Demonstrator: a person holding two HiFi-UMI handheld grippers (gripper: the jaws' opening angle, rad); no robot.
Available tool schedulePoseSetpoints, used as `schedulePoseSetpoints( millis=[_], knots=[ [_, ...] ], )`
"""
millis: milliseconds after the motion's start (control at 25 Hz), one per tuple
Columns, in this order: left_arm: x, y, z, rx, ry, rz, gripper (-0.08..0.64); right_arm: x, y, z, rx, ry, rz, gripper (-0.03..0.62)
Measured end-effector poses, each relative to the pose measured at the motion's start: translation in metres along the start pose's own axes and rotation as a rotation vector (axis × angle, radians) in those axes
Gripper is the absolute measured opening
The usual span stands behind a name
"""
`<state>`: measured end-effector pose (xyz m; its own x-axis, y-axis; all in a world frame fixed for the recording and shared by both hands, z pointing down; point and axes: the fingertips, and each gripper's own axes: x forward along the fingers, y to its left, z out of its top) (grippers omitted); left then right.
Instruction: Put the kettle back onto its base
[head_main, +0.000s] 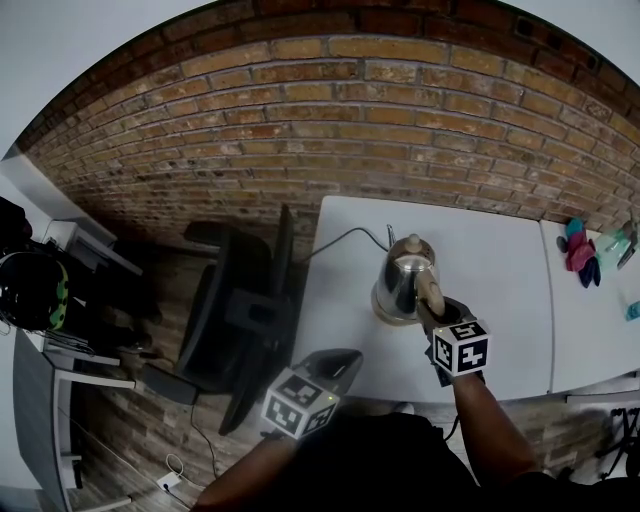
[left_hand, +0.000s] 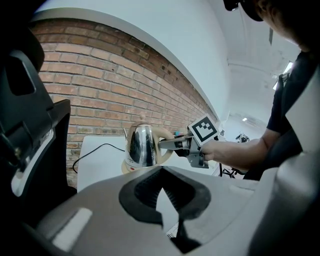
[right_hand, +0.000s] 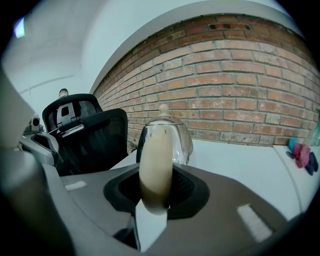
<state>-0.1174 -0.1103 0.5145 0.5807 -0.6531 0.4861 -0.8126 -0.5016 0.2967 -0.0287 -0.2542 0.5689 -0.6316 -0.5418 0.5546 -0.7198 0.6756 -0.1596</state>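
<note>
- Chair (head_main: 245, 300) stands off the table's (head_main: 500, 290) edge, well to the left of the kettle (head_main: 405, 280), and has no part in the task.
- Left gripper (head_main: 340, 362) hovers over the table's near edge, left of the kettle and nearer the person, well apart from it. Its jaws stand a narrow gap apart with nothing between them, and they point toward the kettle.
- Cord (head_main: 345, 240) runs across the table from the far left into the foot of the kettle, so the base (left_hand: 129, 165) is tethered on that side.
- The kettle stands upright near the middle of the table with its spout on the side away from the person. The cream base lies directly beneath it. The left gripper view shows steel body meeting base with no gap I can make out, so I judge it seated or almost so.
- Handle (right_hand: 155, 165) rises upright on the near side of the kettle, its long axis vertical, straight ahead of the right gripper (head_main: 437, 308).
- The right gripper is closed on that handle, one jaw on each side, and is by far the nearer tool. The coming move turns on kettle over base: straight down if any gap remains, otherwise letting go.
</note>
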Motion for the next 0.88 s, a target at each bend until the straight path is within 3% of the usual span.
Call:
schedulePoseSetpoints(
  millis=[480, 880],
  knots=[
    [-0.001, -0.004, -0.001, 0.010, 0.003, -0.014, 0.000, -0.002, 0.013, -0.014, 0.093, 0.021, 0.058, 0.126],
    [-0.006, -0.004, -0.002, 0.012, 0.000, -0.011, 0.000, 0.004, 0.022, -0.016, -0.033, 0.027, 0.036, 0.125]
  ],
)
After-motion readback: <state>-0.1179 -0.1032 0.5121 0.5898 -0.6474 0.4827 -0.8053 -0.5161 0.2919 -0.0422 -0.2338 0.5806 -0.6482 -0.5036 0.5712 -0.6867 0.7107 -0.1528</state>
